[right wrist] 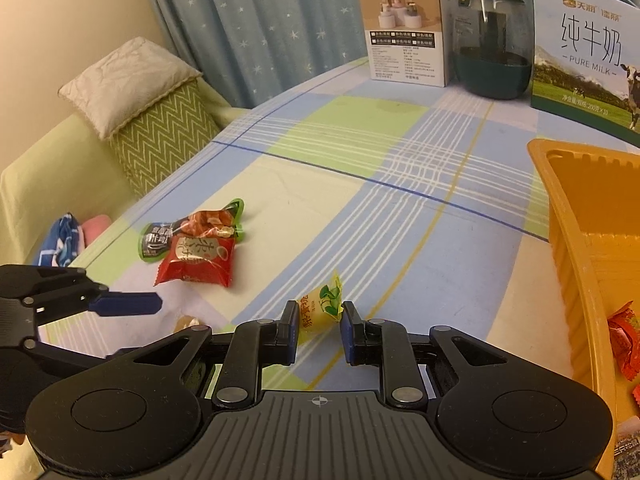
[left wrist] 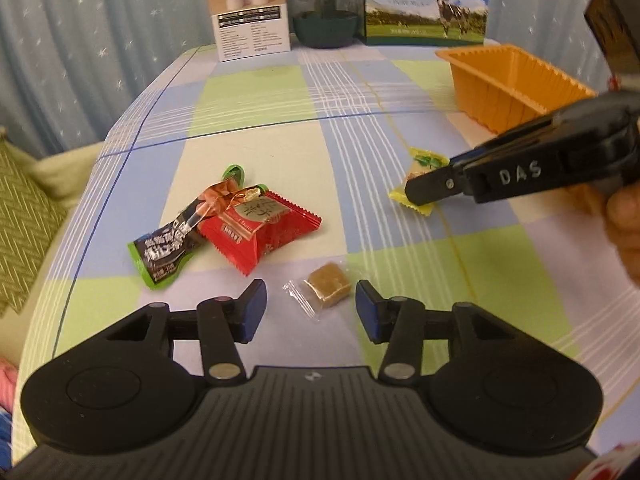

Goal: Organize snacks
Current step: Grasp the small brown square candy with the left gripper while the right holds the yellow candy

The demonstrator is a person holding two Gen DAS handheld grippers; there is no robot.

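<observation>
In the left wrist view, the left gripper (left wrist: 311,312) stands wide open and holds nothing; a clear-wrapped brown candy (left wrist: 325,289) lies on the checked cloth (left wrist: 256,92) between its fingers, touching neither. Beyond it a red packet (left wrist: 262,232) rests partly under a dark, green-edged packet (left wrist: 180,240). To the right, the right gripper (left wrist: 420,196) comes in low over a yellow candy (left wrist: 420,176), with the orange tray (left wrist: 508,84) behind it. In the right wrist view, the right gripper (right wrist: 320,326) has its fingers narrowed around the yellow candy (right wrist: 322,306), which sits upright between the pads; the left pad seems to touch the wrapper while a thin gap shows at the right one, so I judge the grip not yet made. The tray (right wrist: 576,248) stands just to the right and already has red wrappers (right wrist: 624,340) in it. The left gripper's blue finger (right wrist: 124,304) shows at the left, and the two packets (right wrist: 196,252) lie farther out. The risks, as I read them: the pads may catch only the wrapper's crimped edge, so the candy swings or slips out on the way to the tray; closing off-centre could tip it flat and push it along the cloth. On the other side, the brown candy's slick film could skid from a shallow pinch, and the overlapped packets may drag one another when either is lifted.
</observation>
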